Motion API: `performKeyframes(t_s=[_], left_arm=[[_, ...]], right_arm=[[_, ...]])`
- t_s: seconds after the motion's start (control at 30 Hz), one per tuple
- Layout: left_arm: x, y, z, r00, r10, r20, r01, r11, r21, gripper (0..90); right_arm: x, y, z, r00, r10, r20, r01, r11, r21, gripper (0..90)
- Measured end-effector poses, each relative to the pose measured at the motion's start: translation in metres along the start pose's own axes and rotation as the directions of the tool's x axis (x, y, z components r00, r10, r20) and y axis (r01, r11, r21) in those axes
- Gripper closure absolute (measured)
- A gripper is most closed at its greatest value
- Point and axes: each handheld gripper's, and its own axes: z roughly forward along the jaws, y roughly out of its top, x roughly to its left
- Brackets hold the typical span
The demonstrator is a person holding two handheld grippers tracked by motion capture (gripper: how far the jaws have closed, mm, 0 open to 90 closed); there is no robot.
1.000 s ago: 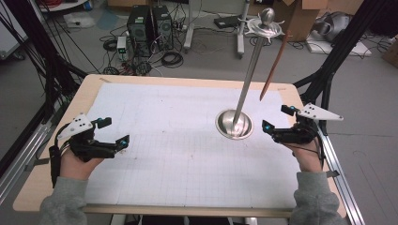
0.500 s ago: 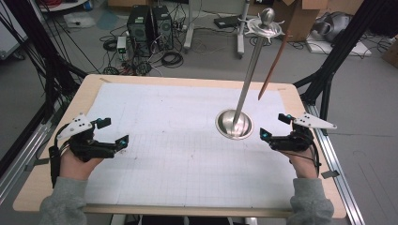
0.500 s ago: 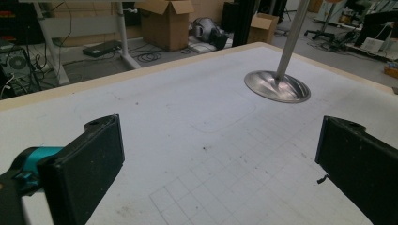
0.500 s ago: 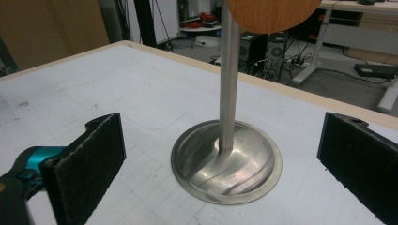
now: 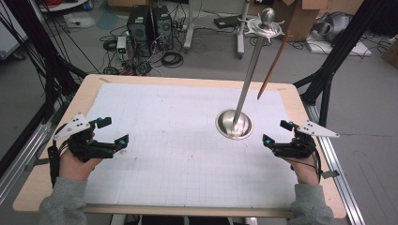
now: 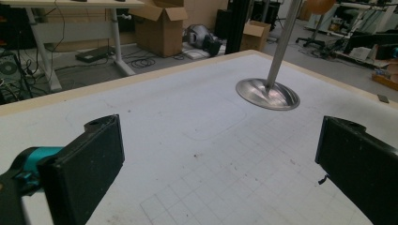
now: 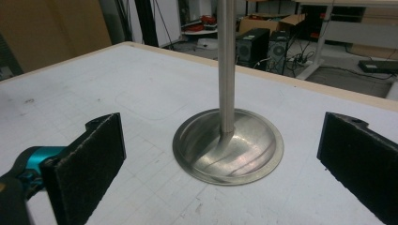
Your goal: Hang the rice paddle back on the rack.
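Note:
A shiny metal stand rises from a round dished base (image 5: 233, 124) on the right half of the white gridded mat (image 5: 178, 140). Its pole (image 5: 248, 70) ends in a knobbed top, from which a thin brown strip (image 5: 272, 65) hangs. My right gripper (image 5: 276, 132) is open just right of the base, apart from it, with nothing between its jaws. From the right gripper view (image 7: 220, 173) the base (image 7: 228, 146) lies straight ahead. My left gripper (image 5: 114, 130) is open and empty near the mat's left edge. The left gripper view (image 6: 220, 173) shows the base (image 6: 267, 93) far off.
The wooden table edge (image 5: 187, 210) borders the mat. Black frame posts (image 5: 338, 51) stand at both sides of the table. On the floor beyond lie computer towers (image 5: 148, 26), cables and cardboard boxes.
My right gripper has drawn back a little toward the person, staying open. The left gripper has hardly moved.

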Motion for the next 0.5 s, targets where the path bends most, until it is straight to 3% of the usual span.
performKeyframes(t_s=[0.27,0.5], left_arm=[[0.0003,-0.0013,0.002,1.0,-0.004,0.001,0.004,1.0,0.004,2.0],[-0.0007,-0.0008,0.003,1.0,0.0,0.007,0.0,1.0,0.002,2.0]], right_arm=[[-0.0001,-0.0081,0.0032,0.9996,0.022,-0.018,-0.022,1.0,-0.001,0.1],[0.0013,-0.007,0.0028,0.9994,0.011,-0.033,-0.012,1.0,-0.025,0.1]])
